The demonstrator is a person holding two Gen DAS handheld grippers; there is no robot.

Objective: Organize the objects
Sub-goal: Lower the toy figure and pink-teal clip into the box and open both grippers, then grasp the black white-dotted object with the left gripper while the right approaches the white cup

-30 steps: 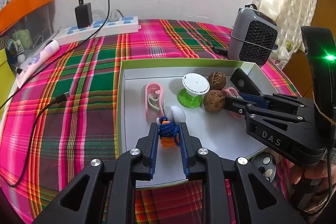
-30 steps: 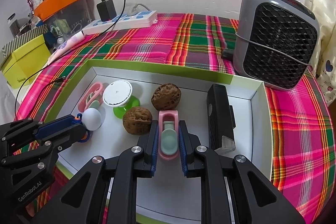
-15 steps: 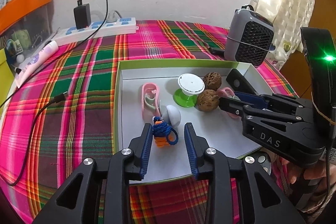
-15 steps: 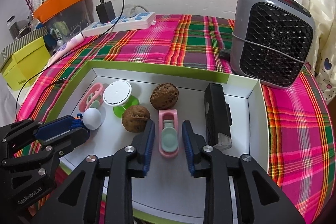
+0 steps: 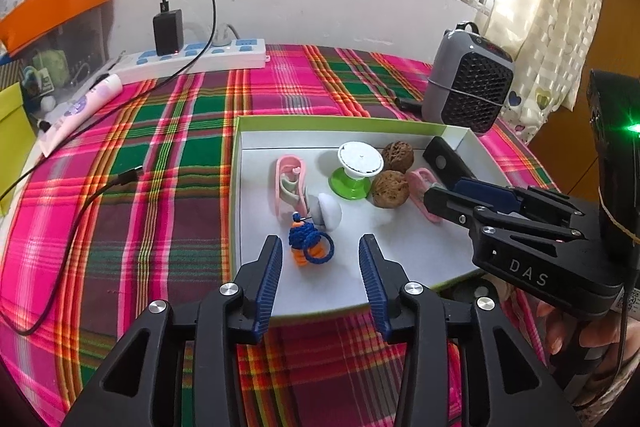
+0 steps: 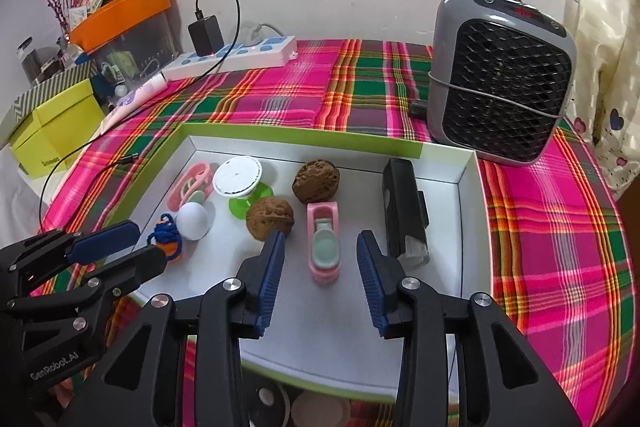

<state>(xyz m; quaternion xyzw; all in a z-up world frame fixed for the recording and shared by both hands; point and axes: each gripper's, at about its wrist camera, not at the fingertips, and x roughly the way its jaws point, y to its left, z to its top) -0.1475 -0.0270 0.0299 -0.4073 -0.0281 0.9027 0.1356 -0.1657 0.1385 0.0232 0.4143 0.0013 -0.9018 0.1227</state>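
Observation:
A green-rimmed white tray [image 5: 400,251] [image 6: 472,227] lies on the plaid cloth. In it a blue-and-orange cord knot [image 5: 309,243] [image 6: 168,237] rests free between the opening jaws of my left gripper [image 5: 320,251], untouched by the pads. My right gripper [image 6: 320,251] is opening too, its pads clear of the pink toy toilet [image 6: 324,247] [image 5: 422,187] lying between them. Also in the tray are a white ball [image 5: 328,211] [image 6: 193,219], two walnuts [image 6: 270,217] [image 6: 316,181], a white-topped green stand [image 5: 356,167] [image 6: 240,183], a pink clip [image 5: 289,183] and a black box [image 6: 402,207].
A grey heater [image 6: 500,75] stands behind the tray at the right. A white power strip [image 5: 192,57] with a black charger and a loose cable [image 5: 80,211] lies to the left. A yellow box [image 6: 52,131] and an orange bin sit at the far left.
Both grippers went from shut to apart. The left let go of the cord knot and the right let go of the pink toy toilet; both things now lie on the tray floor.

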